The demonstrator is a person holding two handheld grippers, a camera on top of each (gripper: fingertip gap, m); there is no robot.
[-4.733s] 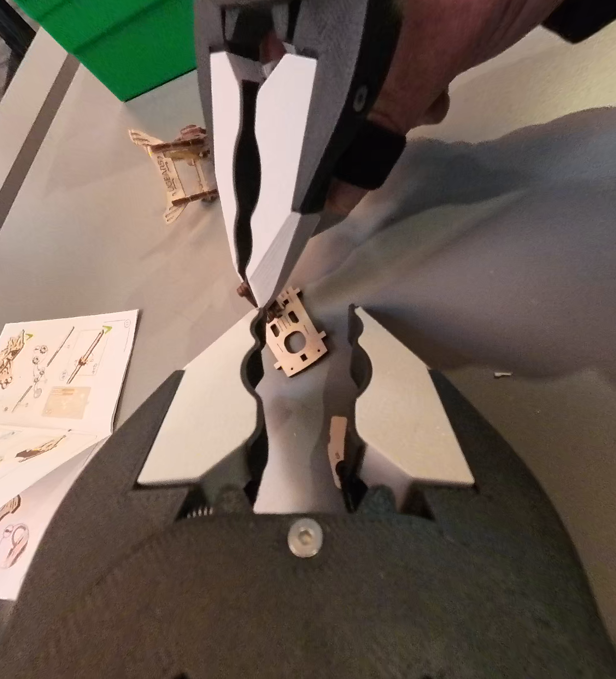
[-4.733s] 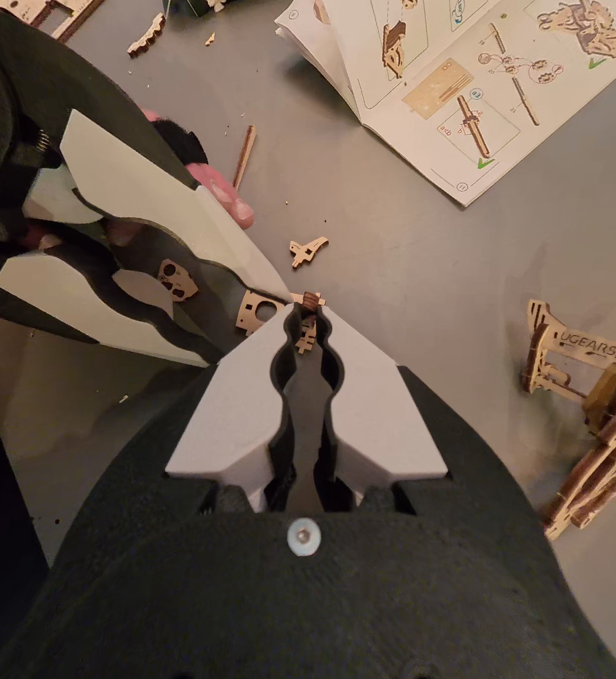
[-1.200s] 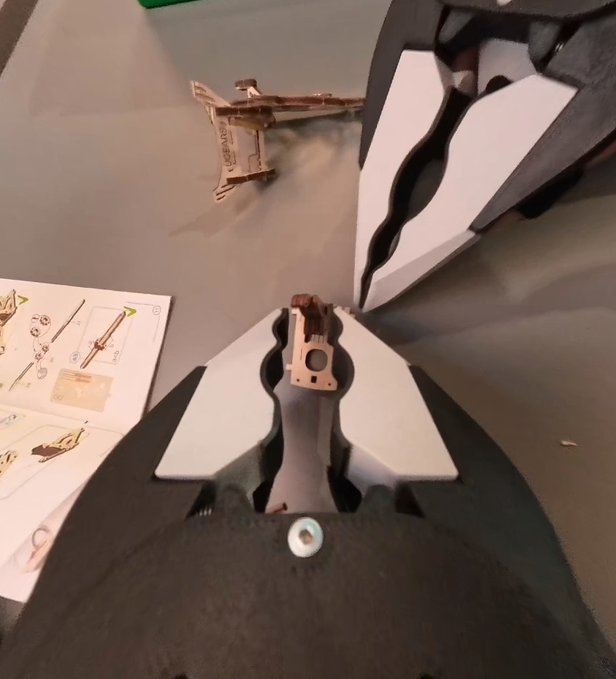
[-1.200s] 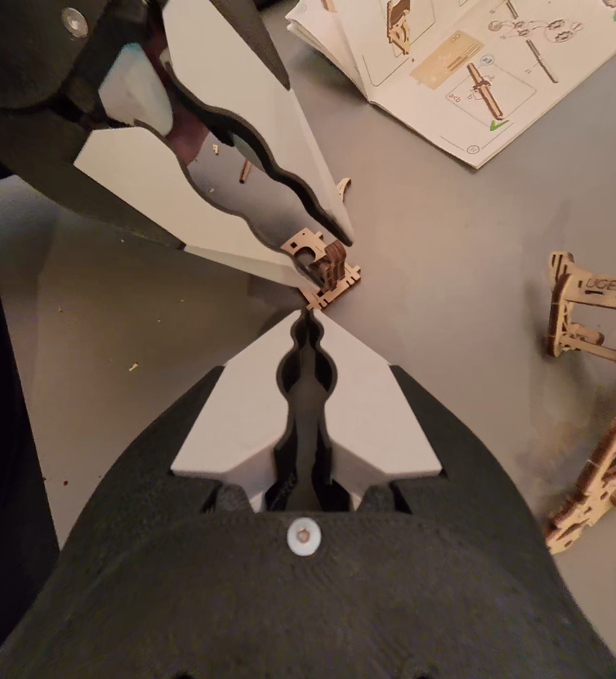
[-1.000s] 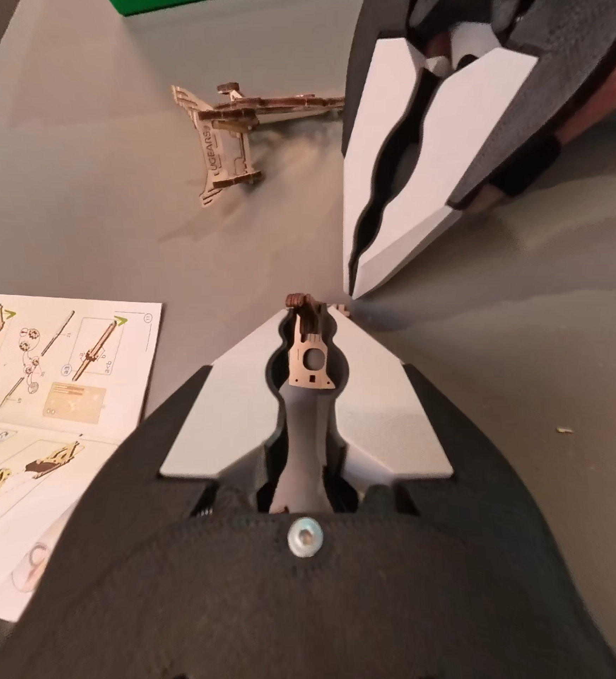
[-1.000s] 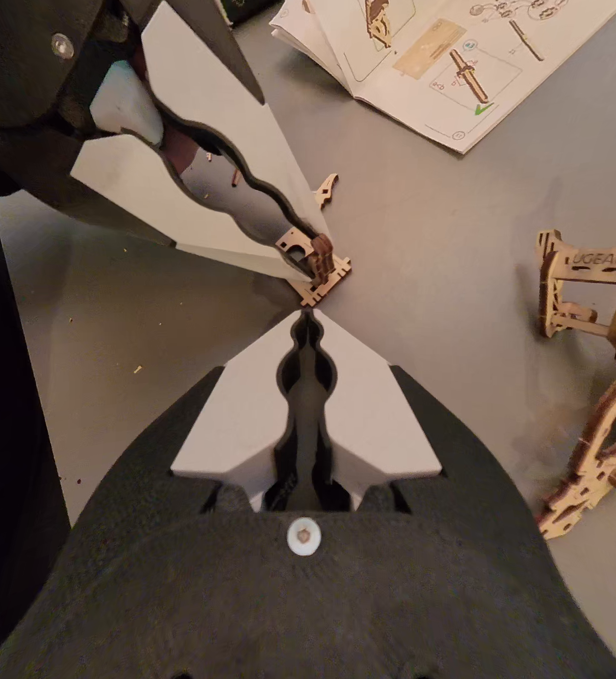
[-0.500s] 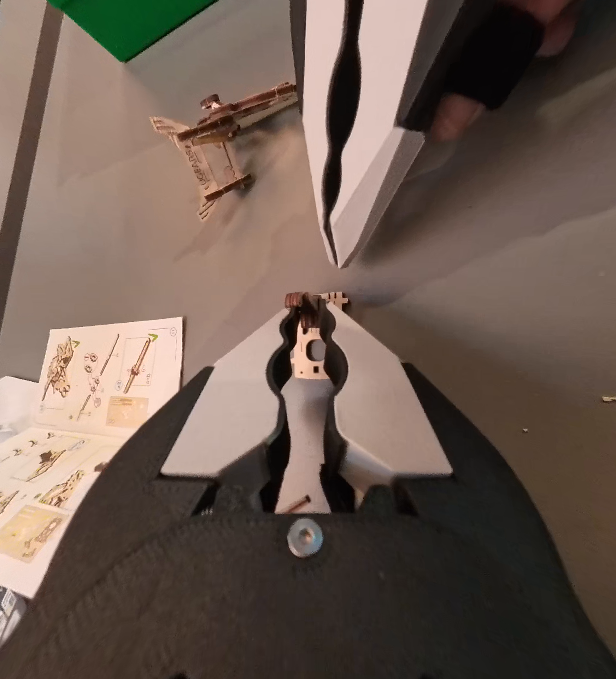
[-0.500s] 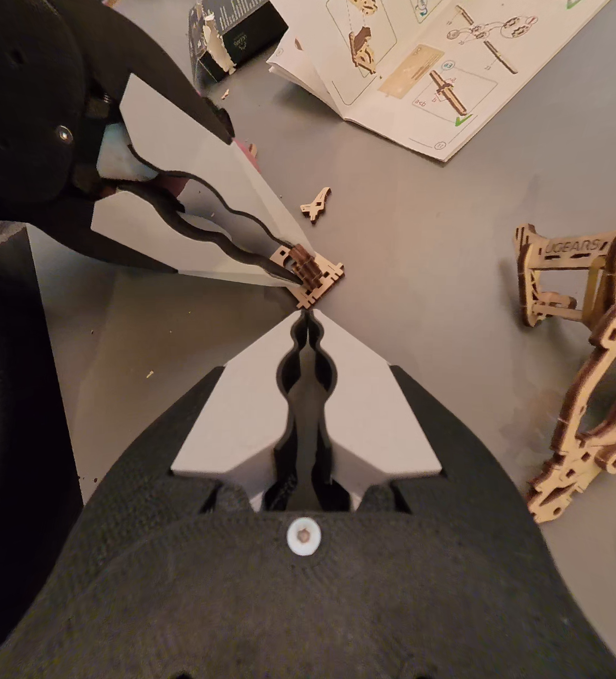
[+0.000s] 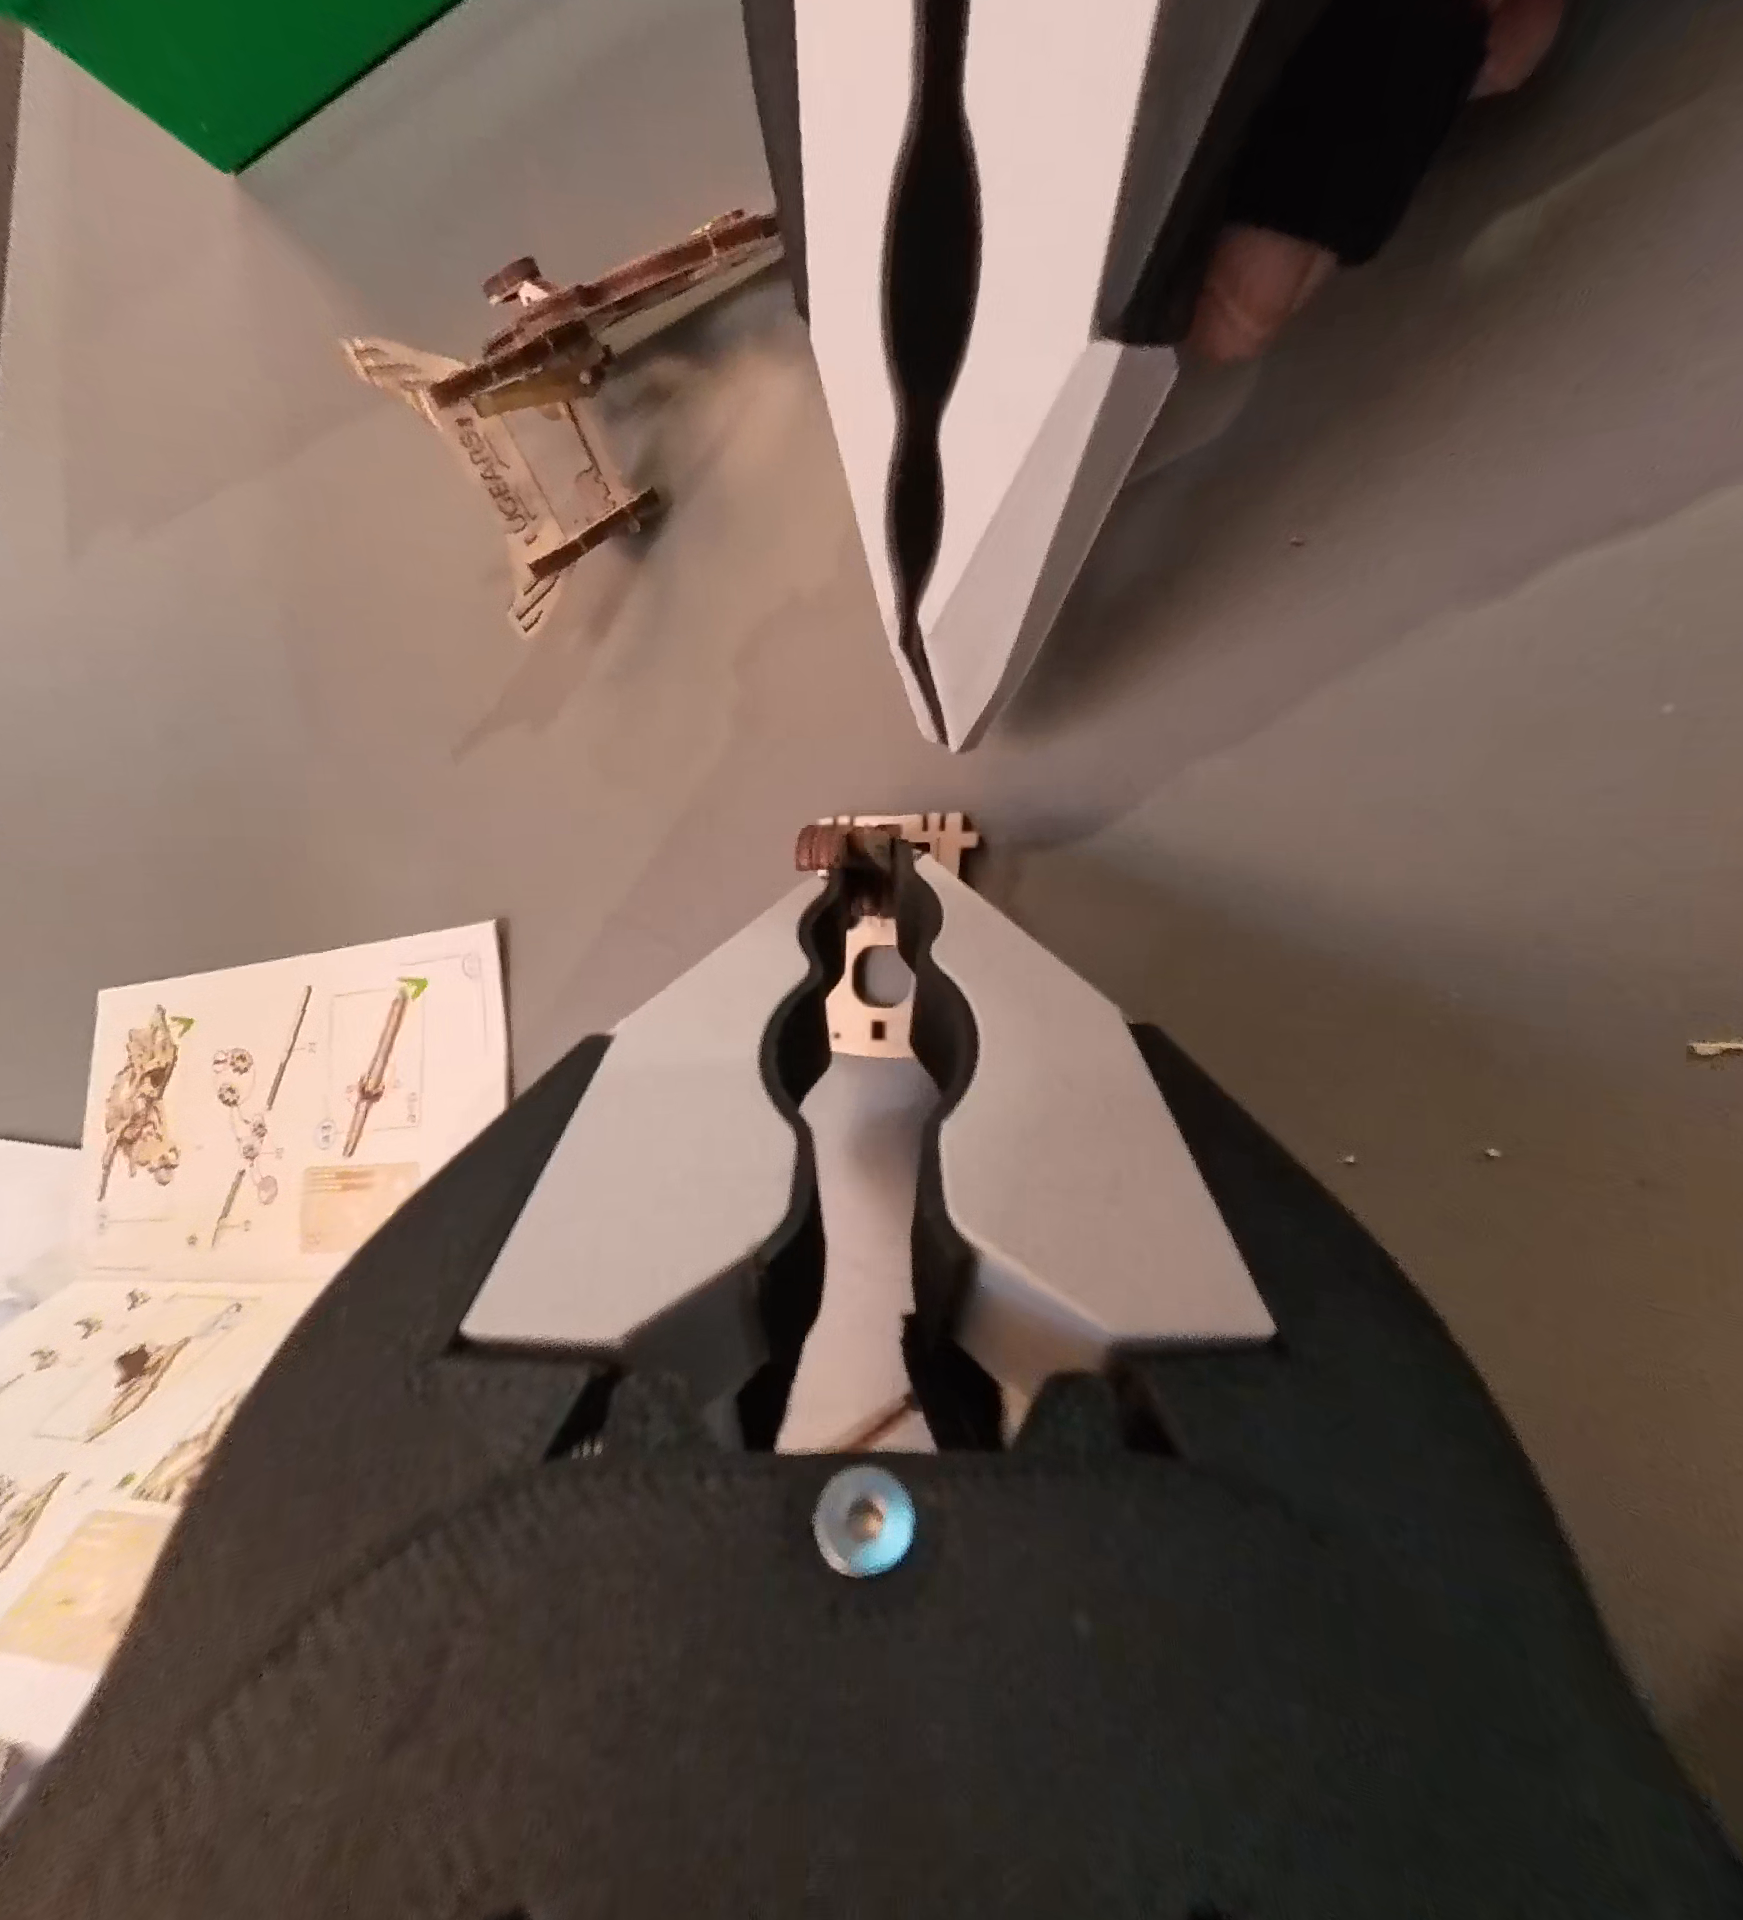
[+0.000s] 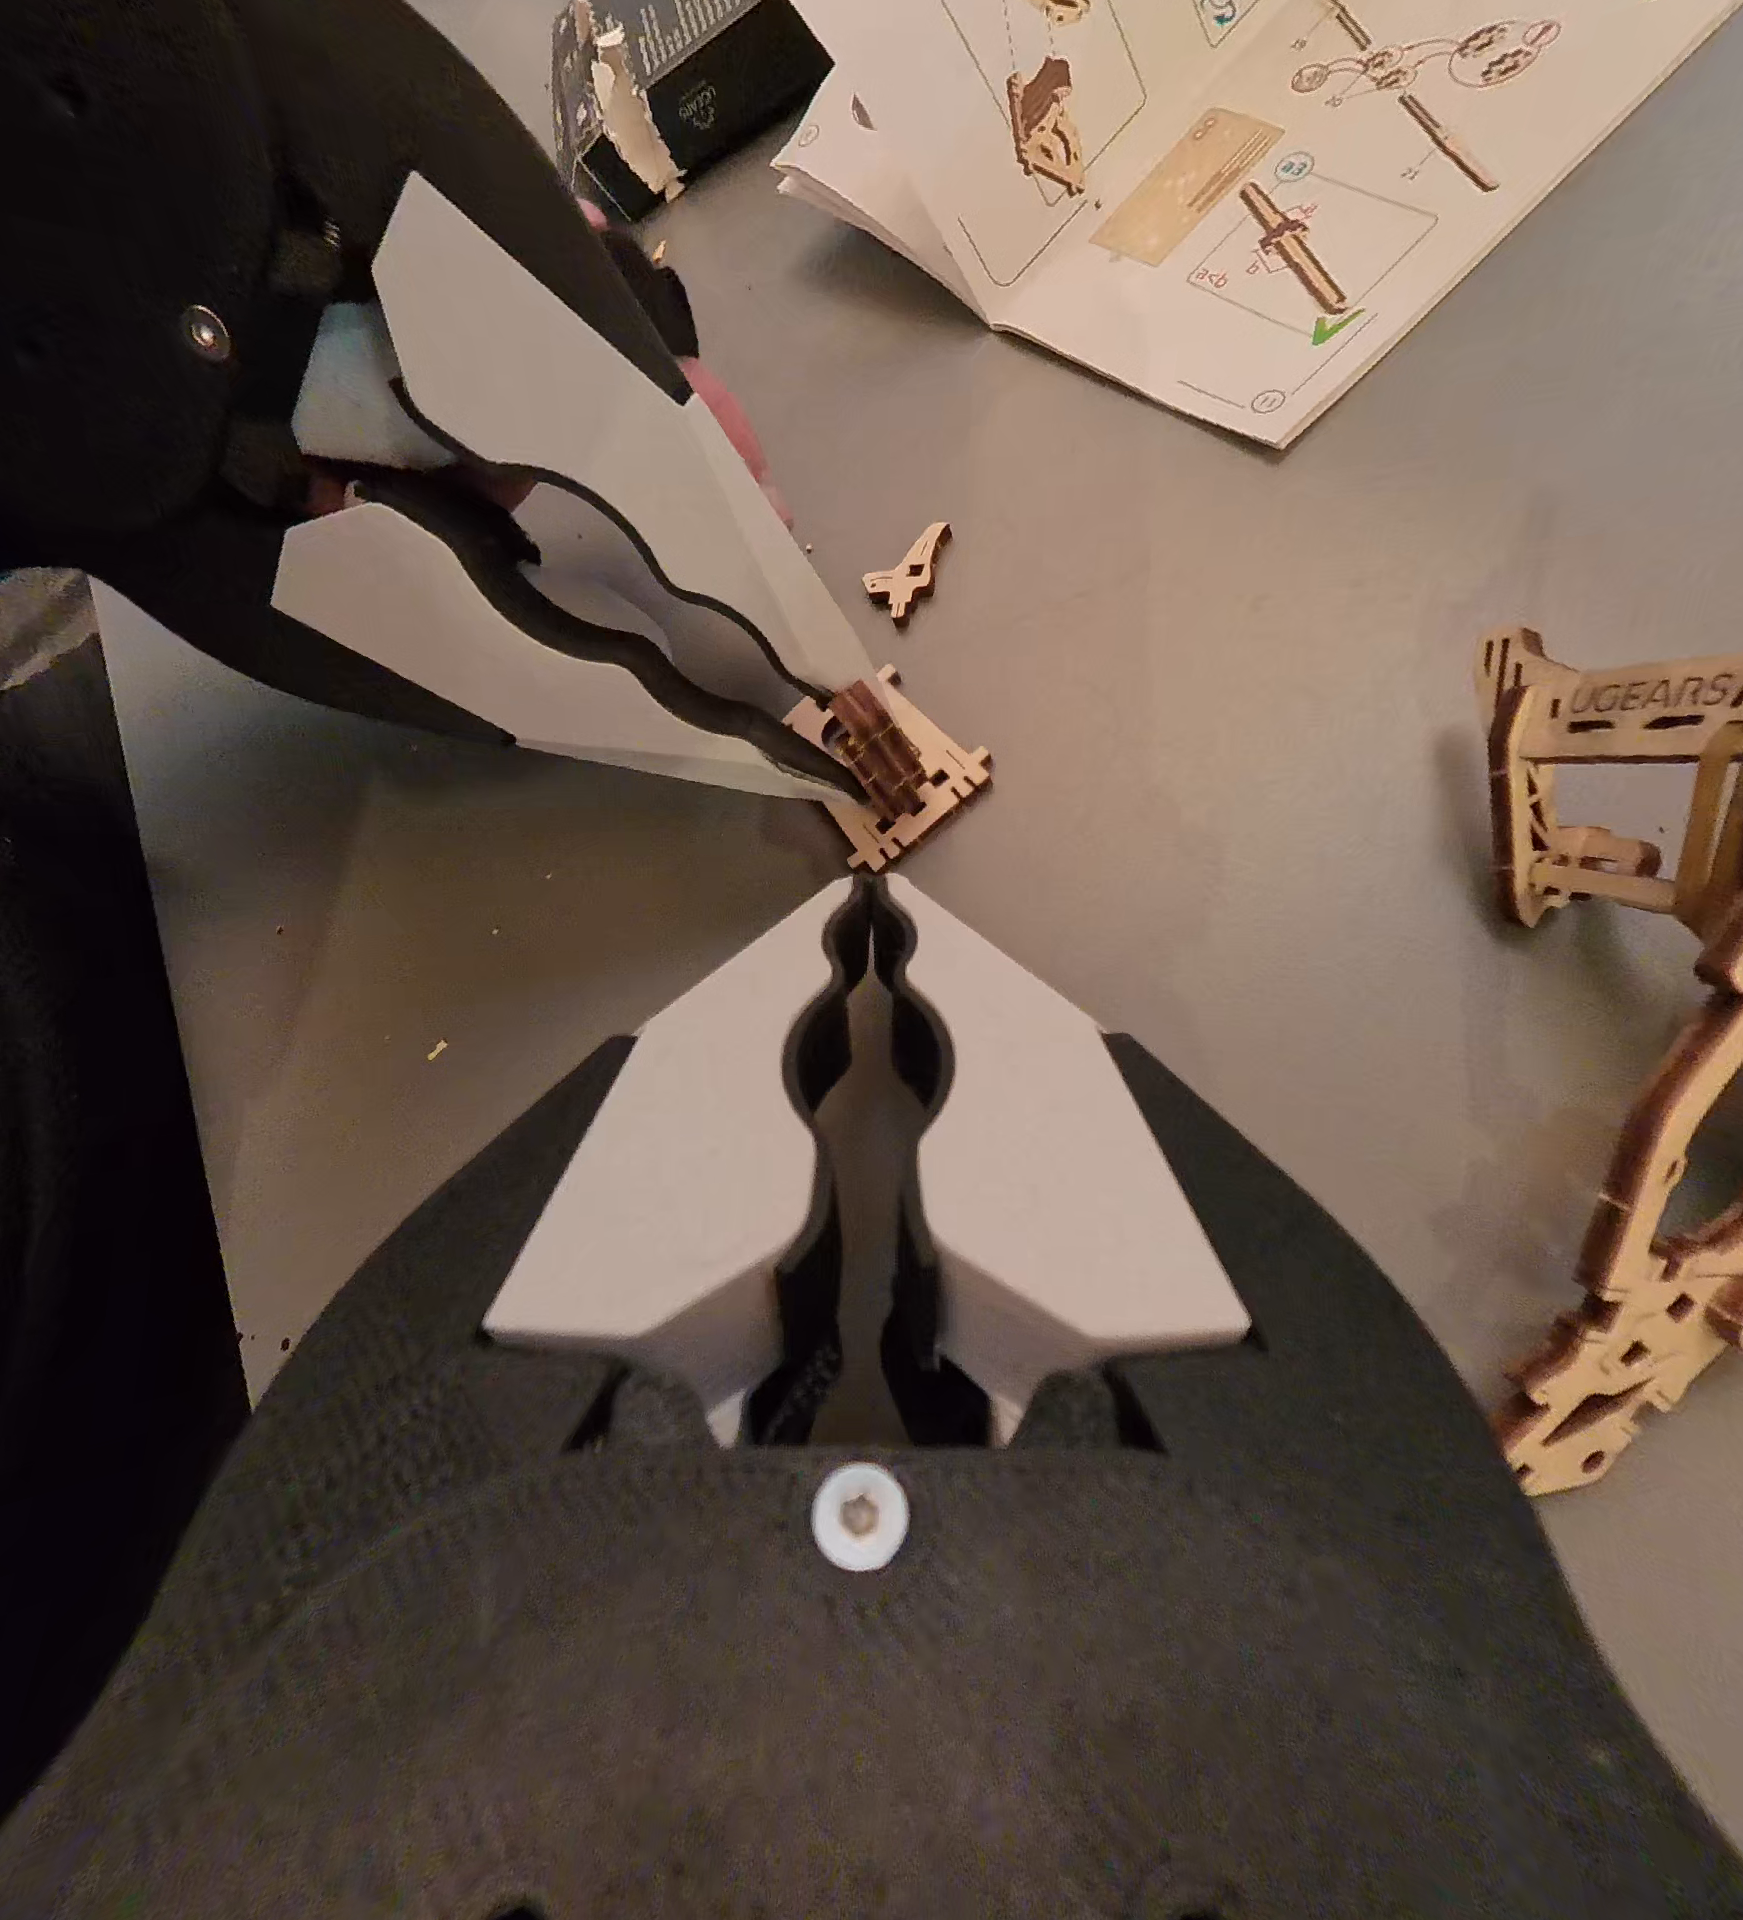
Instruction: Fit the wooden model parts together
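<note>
Two grippers are near: our left gripper (image 9: 877, 883) pinches the small wooden part (image 10: 893, 769) just above the table (image 10: 1210, 727), our right gripper (image 10: 865, 891), jaws pressed together, could knock it loose.

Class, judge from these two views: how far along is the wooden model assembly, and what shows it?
Done: a larger model frame stands built on the table. In hand: the left claw is shut on a small wooden sub-assembly, several pieces already slotted together; the right claw is shut, empty, just short of it. Left: a loose wooden piece lies unfitted, and the sub-assembly is not yet joined to the frame.
</note>
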